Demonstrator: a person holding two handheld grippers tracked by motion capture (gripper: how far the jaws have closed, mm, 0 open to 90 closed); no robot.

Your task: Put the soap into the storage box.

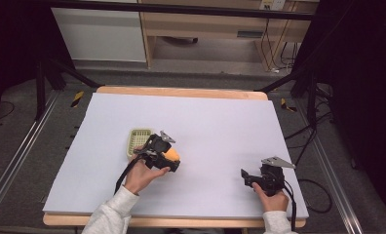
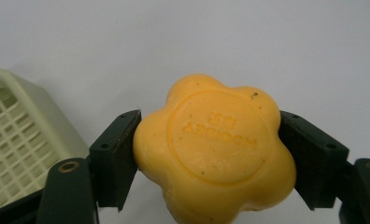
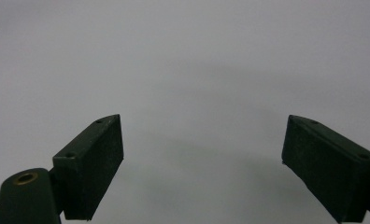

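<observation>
An orange flower-shaped soap bar (image 2: 216, 144) with a stamped round face sits between the jaws of my left gripper (image 2: 209, 158), which is shut on it. From above, the soap (image 1: 172, 155) shows just right of a pale green slotted soap tray (image 1: 139, 140), with the left gripper (image 1: 169, 158) over the white table. The tray (image 2: 15, 140) fills the left edge of the left gripper view. My right gripper (image 1: 244, 176) rests at the table's right front, and in its own view the right gripper (image 3: 202, 163) stands open over bare white surface.
The white sheet (image 1: 210, 126) covers a wooden table (image 1: 181, 91). Black frame posts and cables stand on the floor at both sides. A wooden desk (image 1: 205, 24) is behind the table.
</observation>
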